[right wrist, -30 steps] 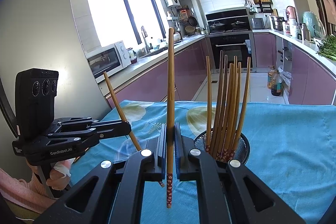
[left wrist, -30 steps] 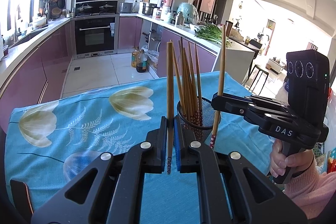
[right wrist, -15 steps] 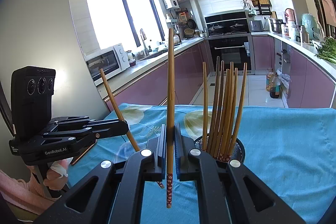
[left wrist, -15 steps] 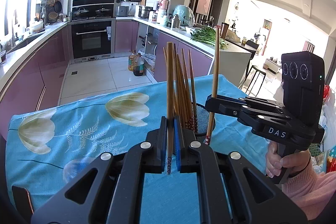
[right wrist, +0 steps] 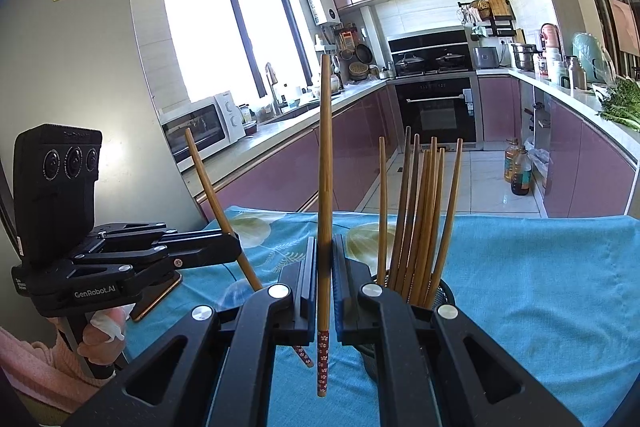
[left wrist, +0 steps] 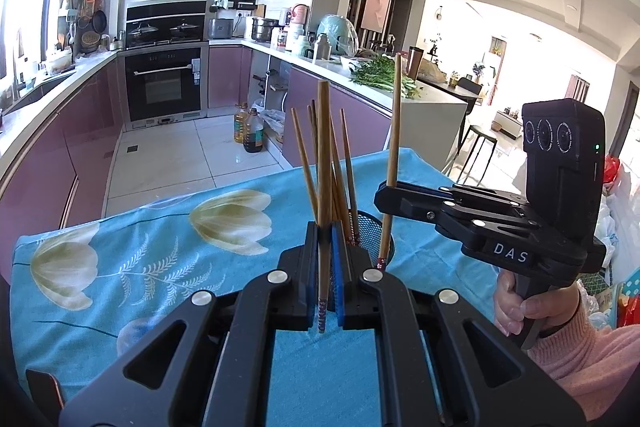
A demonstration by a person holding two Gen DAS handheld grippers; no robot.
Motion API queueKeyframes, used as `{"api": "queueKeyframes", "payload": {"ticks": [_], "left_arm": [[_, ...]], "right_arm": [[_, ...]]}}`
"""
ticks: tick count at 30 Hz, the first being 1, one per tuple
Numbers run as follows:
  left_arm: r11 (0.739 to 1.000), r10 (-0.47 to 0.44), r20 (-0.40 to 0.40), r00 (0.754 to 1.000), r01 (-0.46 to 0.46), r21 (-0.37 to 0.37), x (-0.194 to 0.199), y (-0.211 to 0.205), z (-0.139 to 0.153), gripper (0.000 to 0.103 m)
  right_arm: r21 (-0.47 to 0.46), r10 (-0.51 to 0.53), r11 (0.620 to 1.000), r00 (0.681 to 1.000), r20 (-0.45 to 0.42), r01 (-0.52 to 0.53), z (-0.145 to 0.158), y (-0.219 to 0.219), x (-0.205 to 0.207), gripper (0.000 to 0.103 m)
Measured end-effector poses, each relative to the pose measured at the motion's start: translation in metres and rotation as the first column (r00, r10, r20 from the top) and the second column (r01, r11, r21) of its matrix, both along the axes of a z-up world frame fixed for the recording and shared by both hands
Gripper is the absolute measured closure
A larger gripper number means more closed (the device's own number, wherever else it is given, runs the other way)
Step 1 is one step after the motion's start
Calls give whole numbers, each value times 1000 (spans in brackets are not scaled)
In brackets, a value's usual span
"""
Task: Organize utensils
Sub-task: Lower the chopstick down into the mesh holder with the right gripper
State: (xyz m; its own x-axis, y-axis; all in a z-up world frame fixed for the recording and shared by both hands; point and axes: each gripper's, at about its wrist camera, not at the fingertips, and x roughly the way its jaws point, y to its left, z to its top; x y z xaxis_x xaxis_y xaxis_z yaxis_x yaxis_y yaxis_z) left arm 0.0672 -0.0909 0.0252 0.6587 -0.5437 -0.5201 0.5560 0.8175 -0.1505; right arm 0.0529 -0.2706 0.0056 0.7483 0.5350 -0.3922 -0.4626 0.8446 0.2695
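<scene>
Each gripper clamped one chopstick above the blue cloth, beside the mesh holder.

The left gripper (left wrist: 325,279) was closed on an upright chopstick (left wrist: 324,187), its patterned tip hanging below the pads. The right gripper (right wrist: 325,291) pinched its own chopstick (right wrist: 325,187) the same way, patterned end down. The mesh holder (right wrist: 446,293) stood on the floral cloth (right wrist: 540,267) with a bunch of chopsticks (right wrist: 420,207) upright inside, just right of the right gripper's fingers.

Left gripper (left wrist: 325,269) clamped tight on a chopstick (left wrist: 324,187), right gripper (right wrist: 325,291) pinching another chopstick (right wrist: 325,187), both jaws angled slightly downward beside the mesh holder (left wrist: 370,233).
</scene>
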Motion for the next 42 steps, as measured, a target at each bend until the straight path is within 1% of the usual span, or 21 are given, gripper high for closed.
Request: {"api": "queueKeyframes", "payload": {"ticks": [17, 24, 42], "left_arm": [[999, -40, 36, 999, 40, -11, -1, -13, 21, 96], [998, -49, 40, 998, 50, -23, 6, -15, 26, 96], [996, -59, 82, 995, 64, -61, 6, -14, 37, 96]], "right_arm": [[-3, -9, 1000, 1000, 25, 10, 8, -2, 0, 97], [-4, -12, 1000, 999, 34, 12, 11, 0, 1, 97], [10, -36, 999, 997, 67, 36, 24, -5, 3, 97]]}}
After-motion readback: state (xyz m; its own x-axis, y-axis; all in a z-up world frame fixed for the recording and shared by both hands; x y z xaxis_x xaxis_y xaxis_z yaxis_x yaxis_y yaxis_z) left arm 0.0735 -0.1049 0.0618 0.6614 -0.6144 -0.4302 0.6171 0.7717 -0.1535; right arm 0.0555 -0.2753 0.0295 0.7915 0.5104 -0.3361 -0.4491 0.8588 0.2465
